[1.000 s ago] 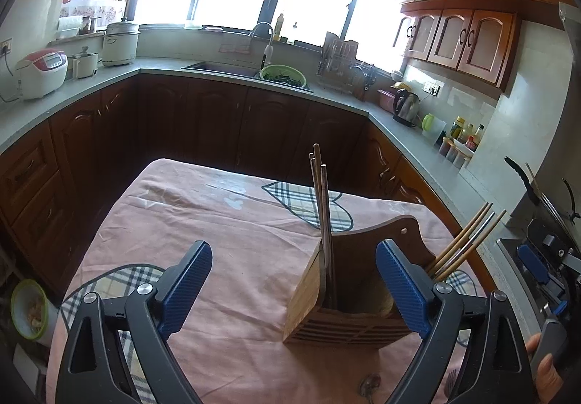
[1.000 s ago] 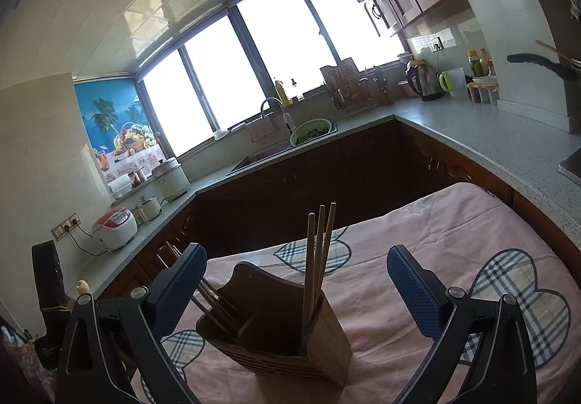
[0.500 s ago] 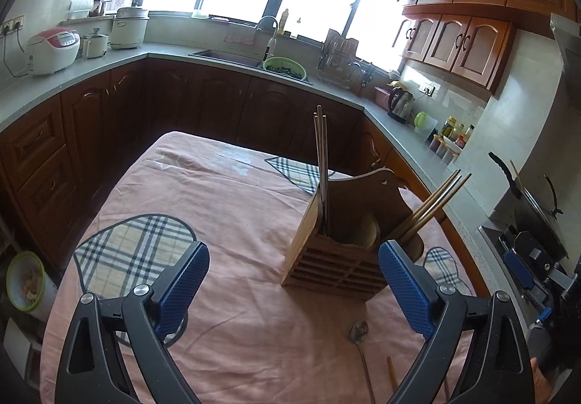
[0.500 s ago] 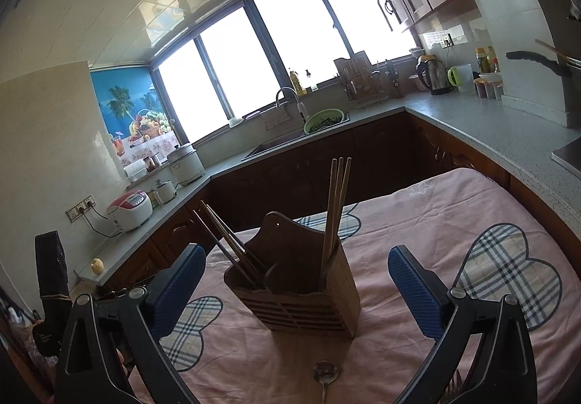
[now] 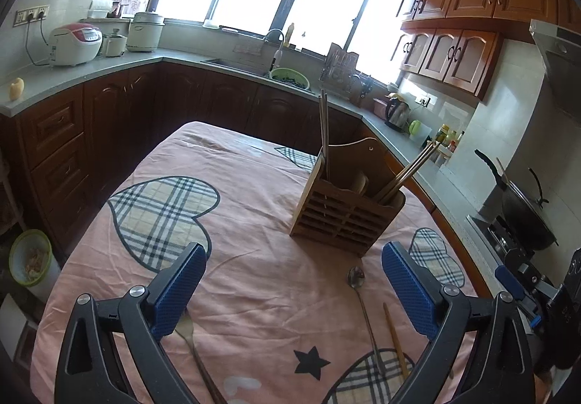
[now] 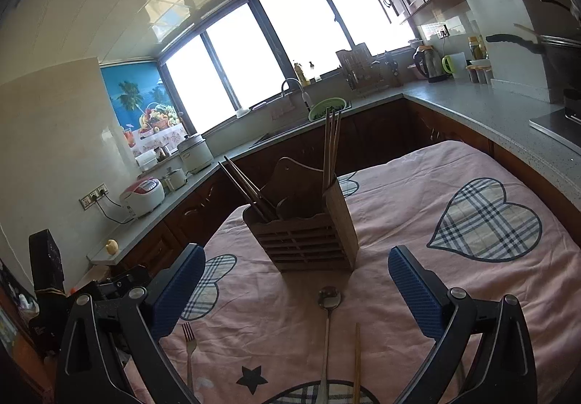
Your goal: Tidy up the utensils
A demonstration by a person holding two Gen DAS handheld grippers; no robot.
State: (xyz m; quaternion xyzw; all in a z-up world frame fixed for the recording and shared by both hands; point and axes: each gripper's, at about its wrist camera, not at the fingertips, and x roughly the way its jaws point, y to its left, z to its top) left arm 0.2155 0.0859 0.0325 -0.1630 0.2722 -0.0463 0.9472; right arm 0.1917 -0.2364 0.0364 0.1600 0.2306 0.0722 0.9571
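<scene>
A slatted wooden utensil holder (image 5: 345, 211) (image 6: 305, 233) stands upright on the pink tablecloth. Several chopsticks lean in its left and right compartments. In front of it on the cloth lie a metal spoon (image 5: 363, 306) (image 6: 328, 327), a loose chopstick (image 5: 394, 338) (image 6: 357, 360) and a fork (image 5: 192, 338) (image 6: 189, 349). In the left wrist view the fork is partly hidden by a finger. My left gripper (image 5: 293, 251) hangs short of the holder, its jaws opening with nothing between them. My right gripper (image 6: 296, 253) faces the holder's other side, open, and holds nothing.
The table (image 5: 254, 157) has plaid heart patches and is ringed by dark wood cabinets and a grey counter (image 5: 90, 73). A wok (image 5: 523, 215) sits on the stove at the right. A green bowl (image 5: 31, 255) stands on the floor at the left.
Both grippers have drawn back from the holder, which now looks smaller and farther off. The spoon, the fork and the loose chopstick have come into view on the cloth.
</scene>
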